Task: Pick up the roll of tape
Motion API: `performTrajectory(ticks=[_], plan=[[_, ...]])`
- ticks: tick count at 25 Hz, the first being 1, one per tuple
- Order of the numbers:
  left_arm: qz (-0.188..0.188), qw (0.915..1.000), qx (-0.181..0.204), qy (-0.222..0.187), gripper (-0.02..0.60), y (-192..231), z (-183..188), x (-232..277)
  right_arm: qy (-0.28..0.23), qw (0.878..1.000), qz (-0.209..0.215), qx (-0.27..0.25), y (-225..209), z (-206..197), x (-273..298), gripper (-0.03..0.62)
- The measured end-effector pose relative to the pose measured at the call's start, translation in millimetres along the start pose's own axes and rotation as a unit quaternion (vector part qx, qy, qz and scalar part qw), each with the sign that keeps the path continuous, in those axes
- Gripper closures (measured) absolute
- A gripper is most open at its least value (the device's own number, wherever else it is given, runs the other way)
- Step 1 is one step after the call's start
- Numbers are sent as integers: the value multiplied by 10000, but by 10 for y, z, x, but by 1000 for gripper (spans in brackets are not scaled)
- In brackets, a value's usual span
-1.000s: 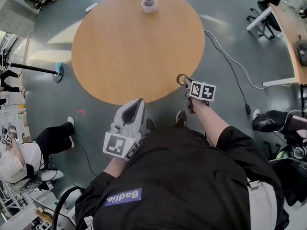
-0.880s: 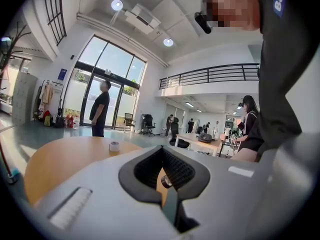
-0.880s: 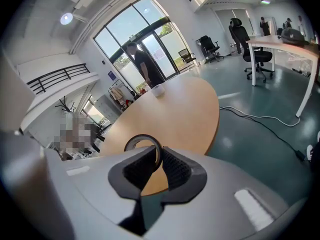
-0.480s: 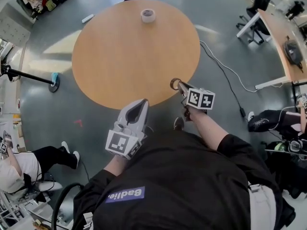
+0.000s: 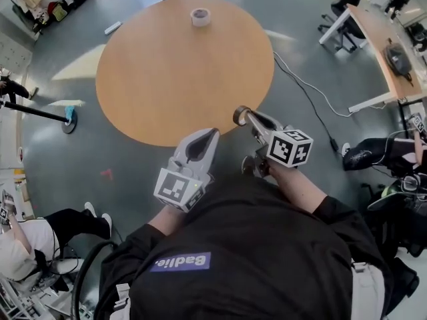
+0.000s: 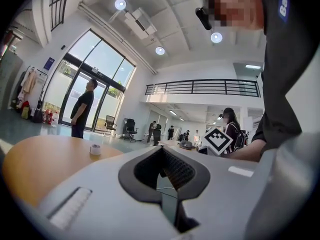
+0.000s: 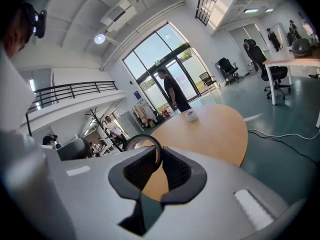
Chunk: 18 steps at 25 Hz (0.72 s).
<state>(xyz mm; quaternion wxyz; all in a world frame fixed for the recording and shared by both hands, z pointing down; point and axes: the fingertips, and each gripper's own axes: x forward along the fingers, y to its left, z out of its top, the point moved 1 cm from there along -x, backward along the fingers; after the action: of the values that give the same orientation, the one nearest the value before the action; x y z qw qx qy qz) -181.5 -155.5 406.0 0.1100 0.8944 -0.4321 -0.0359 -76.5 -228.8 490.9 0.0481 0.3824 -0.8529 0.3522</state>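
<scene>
Roll of tape: a thin dark ring (image 5: pixel 240 115), which I judge to be a slim roll of tape. It stands on edge between the jaws of the right hand-held gripper (image 7: pixel 156 159), with its open centre showing above the tips.
Right hand-held gripper: narrow, with its pads pressed on the ring's band from both sides. It points a little downward toward the round wooden surface (image 5: pixel 160 92).
Why held so: pinching across the thin band lets the hoop hang free of the pads, so it cannot roll away. The grip looks light, and a knock could twist the ring out.
Where the ring is: at the right hand-held gripper's tips, clear of the wood and about over the surface's near edge, close in front of the person.
Left hand-held gripper (image 6: pixel 162 156): its tips are together with nothing between them. It sits level beside the right one, on the near side of the surface and taking no part.
White roll (image 5: pixel 199 17): a second, thicker roll lies flat on the far side of the surface, well apart from both hand-held grippers and untouched.
Step in hand: with the ring off the wood, the pick-up looks done for this roll. If the white roll is the one meant, it has not yet been reached.
Surroundings: a person stands beyond the far edge, near the white roll.
</scene>
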Motion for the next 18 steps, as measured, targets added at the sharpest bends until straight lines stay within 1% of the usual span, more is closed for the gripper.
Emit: performTrajectory(ticks=[4,8,12,15,18], plan=[[-256,9997,18,26,563,-77,-85,-17,-264,9991,164,-289,340,11,-215,547],[-356,9993,4,97,563,-126,-123,3,-436,9966,191,-674,528,12,-383,548],[-397,9991,87,118,562,-169,-124,-33,-534,9929,200,-1041,648,-11,-450,548],[-375,9992,74,152,562,-159,-79,-81,-533,9921,206,-1119,715,-36,-439,548],[-330,9994,35,98,563,-154,-64,-89,-516,9910,201,-1216,727,-53,-443,548]])
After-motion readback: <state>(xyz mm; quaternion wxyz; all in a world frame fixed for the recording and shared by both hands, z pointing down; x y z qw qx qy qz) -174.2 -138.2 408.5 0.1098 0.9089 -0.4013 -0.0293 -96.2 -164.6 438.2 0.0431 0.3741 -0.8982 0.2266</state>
